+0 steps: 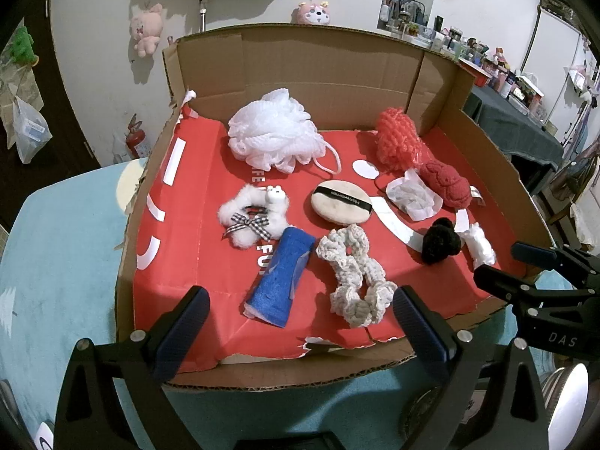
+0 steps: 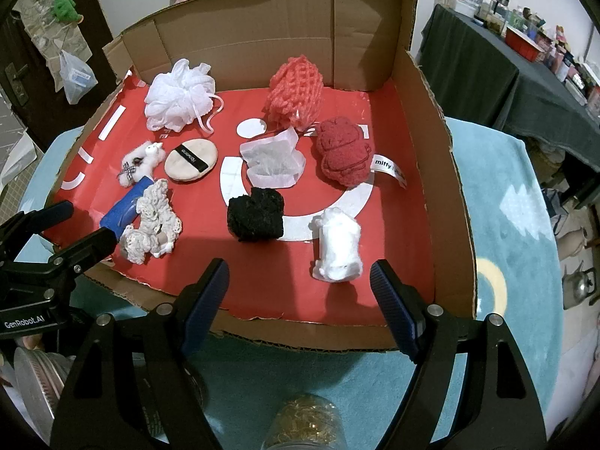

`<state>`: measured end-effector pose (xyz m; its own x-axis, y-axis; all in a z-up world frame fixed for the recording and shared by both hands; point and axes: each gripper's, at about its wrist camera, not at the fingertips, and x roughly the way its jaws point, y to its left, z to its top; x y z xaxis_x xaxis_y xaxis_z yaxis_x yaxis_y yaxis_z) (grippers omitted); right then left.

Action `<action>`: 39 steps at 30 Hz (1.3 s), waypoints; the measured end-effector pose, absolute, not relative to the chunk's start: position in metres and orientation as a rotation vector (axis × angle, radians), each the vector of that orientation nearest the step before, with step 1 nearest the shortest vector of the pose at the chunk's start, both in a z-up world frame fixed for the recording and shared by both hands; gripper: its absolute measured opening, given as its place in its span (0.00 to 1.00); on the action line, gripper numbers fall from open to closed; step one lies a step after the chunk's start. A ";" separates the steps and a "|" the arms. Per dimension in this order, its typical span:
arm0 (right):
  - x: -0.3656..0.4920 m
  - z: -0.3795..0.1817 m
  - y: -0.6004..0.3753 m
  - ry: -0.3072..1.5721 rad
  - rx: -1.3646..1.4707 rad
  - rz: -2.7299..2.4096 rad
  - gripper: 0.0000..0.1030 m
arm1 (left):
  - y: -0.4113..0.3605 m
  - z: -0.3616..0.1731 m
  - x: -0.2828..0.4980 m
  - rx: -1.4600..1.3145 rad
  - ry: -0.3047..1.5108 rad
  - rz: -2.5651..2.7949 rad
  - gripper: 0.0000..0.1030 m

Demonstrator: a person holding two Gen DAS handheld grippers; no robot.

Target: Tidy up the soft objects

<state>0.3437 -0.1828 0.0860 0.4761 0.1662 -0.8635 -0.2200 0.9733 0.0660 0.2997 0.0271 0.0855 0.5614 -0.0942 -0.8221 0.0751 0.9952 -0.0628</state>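
A cut-down cardboard box (image 1: 337, 75) with a red floor sits on a teal cloth (image 1: 56, 262); the soft things lie spread inside it. At the back are a white loofah (image 1: 275, 135) and a coral mesh ball (image 1: 395, 138); in front of the ball lies a red plush (image 1: 446, 183), touching a clear wrapper (image 1: 412, 195). In the middle a powder puff (image 1: 341, 202) lies flat; left of it is a white fluffy scrunchie (image 1: 255, 217) with a checked bow, touching a blue roll (image 1: 281, 281); a cream crochet scrunchie (image 1: 356, 277) lies just beside the roll. A black pom (image 1: 440, 240) and a small white plush (image 1: 480, 247) sit near the front right.

The left gripper (image 1: 300, 322) hangs over the front edge with its jaws spread and nothing between them, the blue roll and cream scrunchie just beyond its fingers (image 1: 187, 322); the right gripper (image 2: 300, 296) is likewise released and empty, near the white plush.

Only the right view shows the red plush's "miffy" tag (image 2: 390, 167), the wrapper's gauzy contents, and a jar (image 2: 303, 423) of gold bits below the gripper; the left view alone shows the fire extinguisher (image 1: 135, 138) on the floor. Each view catches the other gripper at its edge; a pink plush (image 1: 146, 30) hangs on the wall in both.
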 end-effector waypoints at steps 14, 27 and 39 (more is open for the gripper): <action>0.343 0.086 -0.182 1.046 -0.061 0.235 0.75 | 0.027 0.086 0.299 -0.019 0.968 -0.099 0.97; 0.327 0.129 -0.201 0.940 -0.020 0.224 0.75 | 0.042 0.152 0.246 -0.007 0.770 -0.064 0.97; 0.203 0.191 -0.211 0.706 -0.029 0.279 0.86 | 0.013 0.174 0.121 -0.011 0.600 -0.141 1.00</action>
<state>0.2026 -0.2113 0.1911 0.7254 0.2432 -0.6440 -0.2626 0.9625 0.0677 0.1208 0.0134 0.1737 0.8161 -0.1358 -0.5617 0.1295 0.9902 -0.0513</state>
